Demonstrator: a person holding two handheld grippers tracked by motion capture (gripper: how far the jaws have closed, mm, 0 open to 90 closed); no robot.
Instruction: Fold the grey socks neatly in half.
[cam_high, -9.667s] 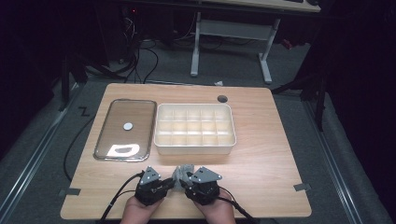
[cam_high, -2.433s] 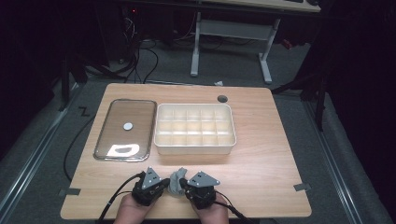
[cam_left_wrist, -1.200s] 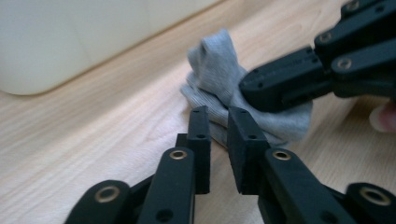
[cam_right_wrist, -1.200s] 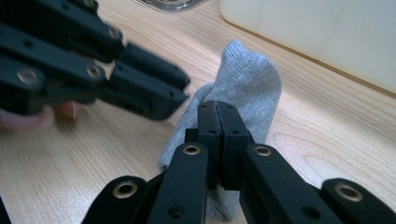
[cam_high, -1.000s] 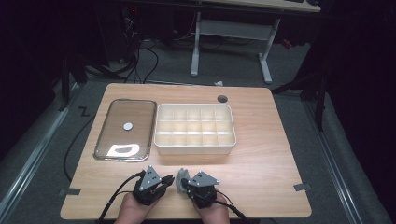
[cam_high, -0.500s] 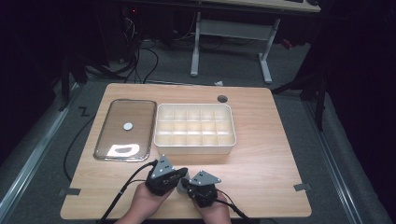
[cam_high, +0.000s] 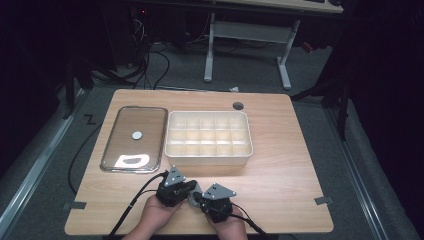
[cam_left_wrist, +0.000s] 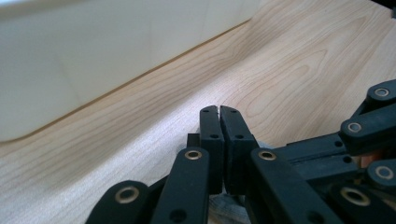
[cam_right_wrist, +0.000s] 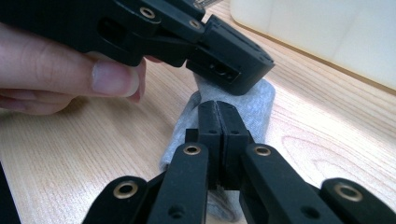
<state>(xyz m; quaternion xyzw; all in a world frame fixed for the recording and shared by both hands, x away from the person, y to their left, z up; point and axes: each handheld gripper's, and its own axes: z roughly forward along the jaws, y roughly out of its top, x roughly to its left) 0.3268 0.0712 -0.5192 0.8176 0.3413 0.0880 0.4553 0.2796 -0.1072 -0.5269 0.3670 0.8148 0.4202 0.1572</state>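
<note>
Near the table's front edge my two grippers meet over a small grey cloth (cam_high: 193, 195). The left gripper (cam_high: 186, 188) points right, with its jaws (cam_left_wrist: 219, 110) pressed together and nothing between them. A bit of the cloth (cam_left_wrist: 225, 209) peeks out beneath them. The right gripper (cam_high: 202, 199) sits beside it, jaws (cam_right_wrist: 218, 105) also shut. The cloth (cam_right_wrist: 254, 105) lies on the wood under and beyond its tips, and I cannot see it pinched. The left gripper's black body (cam_right_wrist: 224, 51) hangs just above the cloth, held by a hand (cam_right_wrist: 70, 77).
A white compartment box (cam_high: 209, 156) stands mid-table, just beyond the grippers; its wall (cam_left_wrist: 93, 51) is close. A shallow metal tray (cam_high: 150, 117) with a small white disc (cam_high: 136, 135) lies to its left. A cable hole (cam_high: 238, 106) is at the back.
The left gripper has slid right and a little away from the person, up against the right gripper, and now covers much of the grey cloth. The right gripper has stayed put.
</note>
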